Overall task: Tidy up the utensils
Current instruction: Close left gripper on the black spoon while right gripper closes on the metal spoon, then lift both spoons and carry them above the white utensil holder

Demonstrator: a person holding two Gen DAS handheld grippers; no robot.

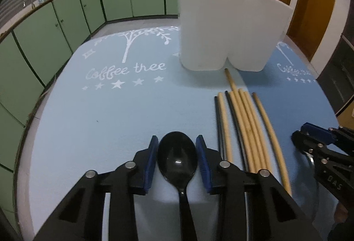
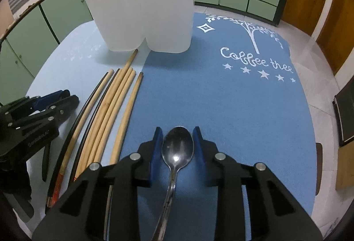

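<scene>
Black spoon (image 1: 177, 157) gripped in my left tongs (image 1: 177, 162) | steel spoon (image 2: 177, 146) gripped in right tongs (image 2: 177, 148) | step: both picked up | next: lift over white holder (image 2: 141, 8), drop in.

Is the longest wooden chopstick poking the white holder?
Cannot tell. In the right wrist view the longest chopstick ends right at the white holder, at the notch in its base, but no clear gap or contact shows.

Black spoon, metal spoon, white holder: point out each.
black spoon (image 1: 177, 152), left wrist view, bowl.
metal spoon (image 2: 177, 148), right wrist view, bowl.
white holder (image 2: 146, 13), right wrist view, front wall.
</scene>
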